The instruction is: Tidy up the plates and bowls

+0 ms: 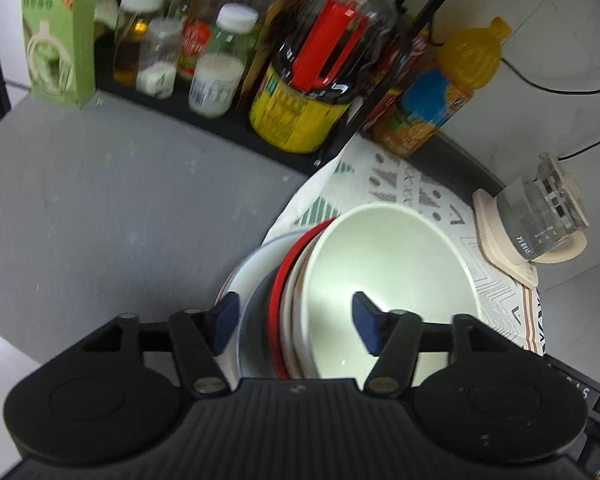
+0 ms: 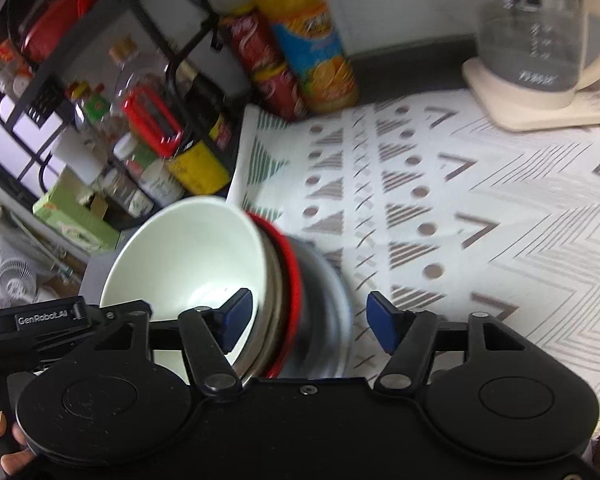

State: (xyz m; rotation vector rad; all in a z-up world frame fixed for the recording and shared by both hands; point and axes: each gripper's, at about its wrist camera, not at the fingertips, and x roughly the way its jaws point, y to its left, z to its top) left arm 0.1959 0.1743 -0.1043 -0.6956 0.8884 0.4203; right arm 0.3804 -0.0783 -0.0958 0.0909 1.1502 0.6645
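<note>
- Two tools, left tool and right tool, both spread, straddling opposite rims of the nested bowls.
- Stack tilted, partly over the patterned cloth, equally near either tool.

I see a patterned cloth, glass kettle on its cream base, orange juice bottle, black condiment rack, green carton.
</note>
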